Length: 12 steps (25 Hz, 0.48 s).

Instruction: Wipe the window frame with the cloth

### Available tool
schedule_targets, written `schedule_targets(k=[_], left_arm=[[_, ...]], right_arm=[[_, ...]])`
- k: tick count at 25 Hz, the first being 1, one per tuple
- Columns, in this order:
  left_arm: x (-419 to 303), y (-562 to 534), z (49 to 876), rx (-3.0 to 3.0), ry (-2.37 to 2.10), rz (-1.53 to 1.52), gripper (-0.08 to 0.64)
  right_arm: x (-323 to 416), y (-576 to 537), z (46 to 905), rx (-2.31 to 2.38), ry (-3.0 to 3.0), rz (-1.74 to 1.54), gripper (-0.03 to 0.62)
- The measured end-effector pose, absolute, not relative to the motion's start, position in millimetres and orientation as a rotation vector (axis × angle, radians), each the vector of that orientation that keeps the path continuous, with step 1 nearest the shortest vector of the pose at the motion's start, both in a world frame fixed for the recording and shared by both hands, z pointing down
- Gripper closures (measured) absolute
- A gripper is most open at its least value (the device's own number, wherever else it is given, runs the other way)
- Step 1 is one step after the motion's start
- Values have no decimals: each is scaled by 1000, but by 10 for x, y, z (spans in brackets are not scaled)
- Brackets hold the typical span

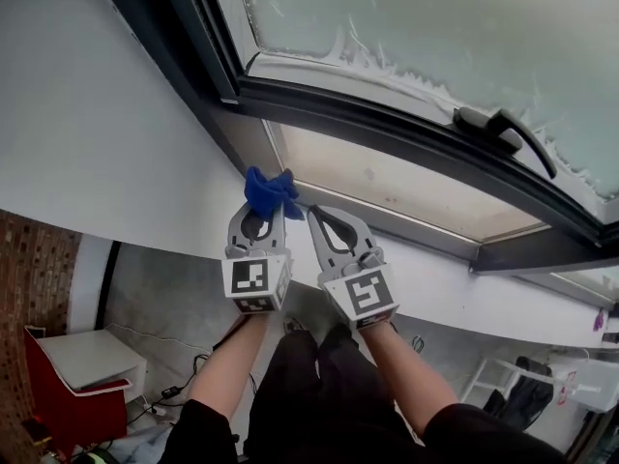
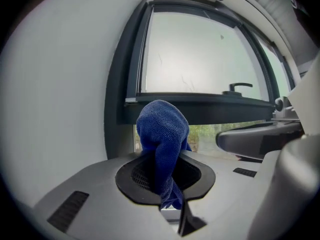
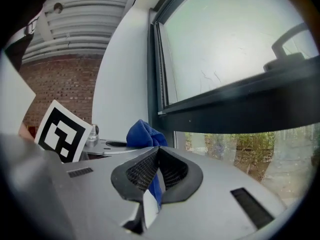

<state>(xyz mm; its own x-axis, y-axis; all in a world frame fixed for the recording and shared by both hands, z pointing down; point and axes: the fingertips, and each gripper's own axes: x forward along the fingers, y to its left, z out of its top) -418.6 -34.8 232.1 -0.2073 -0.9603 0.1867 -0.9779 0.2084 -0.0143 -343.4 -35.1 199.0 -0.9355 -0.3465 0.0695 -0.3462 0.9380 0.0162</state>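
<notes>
A blue cloth (image 1: 270, 192) sticks up from my left gripper (image 1: 261, 218), which is shut on it just below the window's dark frame (image 1: 387, 124). In the left gripper view the cloth (image 2: 162, 134) rises between the jaws, and its tail hangs under them. Right beside it, my right gripper (image 1: 314, 217) is shut too. A thin strip of the cloth (image 3: 156, 189) shows in the slit between its jaws, while the bunched part (image 3: 142, 133) lies to their left. The frame's lower bar (image 2: 200, 104) and upright (image 3: 155, 74) stand close ahead. Neither gripper touches them.
A black window handle (image 1: 503, 129) sits on the frame to the right. The white wall (image 1: 97, 133) runs along the left. Far below are a red chair (image 1: 68, 394), a white table (image 1: 92, 356) and cables on the floor. The person's forearms reach up from the bottom.
</notes>
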Motion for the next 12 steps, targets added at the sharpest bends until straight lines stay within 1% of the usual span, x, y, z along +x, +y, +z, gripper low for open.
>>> schedule_targets(k=[4, 12], left_arm=[[-4525, -630, 2572, 1805, -2335, 199, 503], [-4927, -1272, 2909, 1774, -2263, 146, 503]], right_arm=[[-3562, -498, 2193, 587, -3002, 89, 586], [-3899, -863, 2225, 678, -2962, 50, 586]])
